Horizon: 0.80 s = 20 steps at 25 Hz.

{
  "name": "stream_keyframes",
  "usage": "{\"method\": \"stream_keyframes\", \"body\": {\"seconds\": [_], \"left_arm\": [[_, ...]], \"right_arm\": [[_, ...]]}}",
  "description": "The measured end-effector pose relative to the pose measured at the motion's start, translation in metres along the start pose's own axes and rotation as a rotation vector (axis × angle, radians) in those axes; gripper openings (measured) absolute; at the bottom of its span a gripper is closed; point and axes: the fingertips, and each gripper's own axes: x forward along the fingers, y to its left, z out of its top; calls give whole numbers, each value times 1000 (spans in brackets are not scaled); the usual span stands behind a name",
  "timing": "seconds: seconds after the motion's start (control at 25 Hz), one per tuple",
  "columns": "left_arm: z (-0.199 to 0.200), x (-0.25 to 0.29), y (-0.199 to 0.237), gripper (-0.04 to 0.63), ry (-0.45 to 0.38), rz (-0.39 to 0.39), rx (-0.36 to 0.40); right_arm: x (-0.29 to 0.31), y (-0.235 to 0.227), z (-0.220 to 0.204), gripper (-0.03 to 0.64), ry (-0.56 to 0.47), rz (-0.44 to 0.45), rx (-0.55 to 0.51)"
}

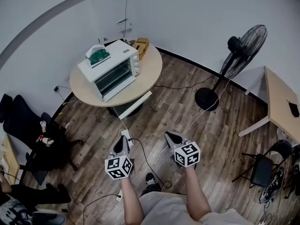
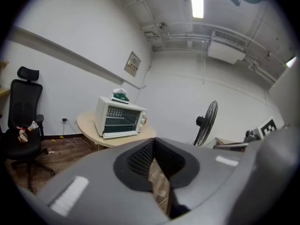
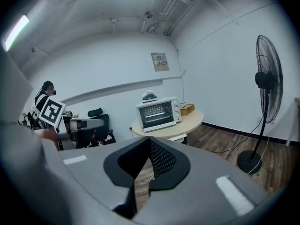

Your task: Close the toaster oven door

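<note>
Both grippers are held out over the wooden floor (image 1: 178, 107), well apart from the round tabletop (image 1: 151, 73).

Left gripper (image 1: 122, 139): fingers pressed together, nothing between them. Its own view shows only a thin strip of floor below the meeting line.

Right gripper (image 1: 169, 135): fingers likewise together and empty. It sits just beside the left one, and both point toward the tabletop.

The white toaster oven (image 1: 114, 71) stands on the left part of the tabletop, with its glass front turned toward the person. From this far off I cannot tell whether the door is fully seated. The right gripper view shows two knobs at the right of the front.

A green-and-white object (image 1: 98, 55) lies on top of the oven; what it is cannot be made out. A small wooden box (image 1: 140, 46) sits on the tabletop behind the oven, near the wall.

A black pedestal fan (image 1: 243, 45) stands on the floor to the right of the tabletop. A black office chair (image 1: 29, 134) is at the left. The corner of a second table (image 1: 279, 102) shows at the far right. Cables (image 1: 145, 161) trail across the floor between the grippers and the tabletop.
</note>
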Motion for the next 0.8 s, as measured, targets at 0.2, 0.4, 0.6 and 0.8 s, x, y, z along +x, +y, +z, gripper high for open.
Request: {"method": "stream_keyframes", "body": {"seconds": [0.2, 0.4, 0.6, 0.8], "left_arm": [[-10, 18, 21, 58, 72, -51, 5], [-13, 30, 47, 58, 74, -24, -8], [-10, 44, 59, 58, 75, -1, 2], [-8, 64, 63, 58, 63, 37, -9]], "right_arm": [[33, 9, -6, 2, 13, 16, 53], [62, 12, -16, 2, 50, 37, 41], [84, 5, -14, 2, 70, 45, 32], [109, -10, -10, 2, 91, 84, 20]]}}
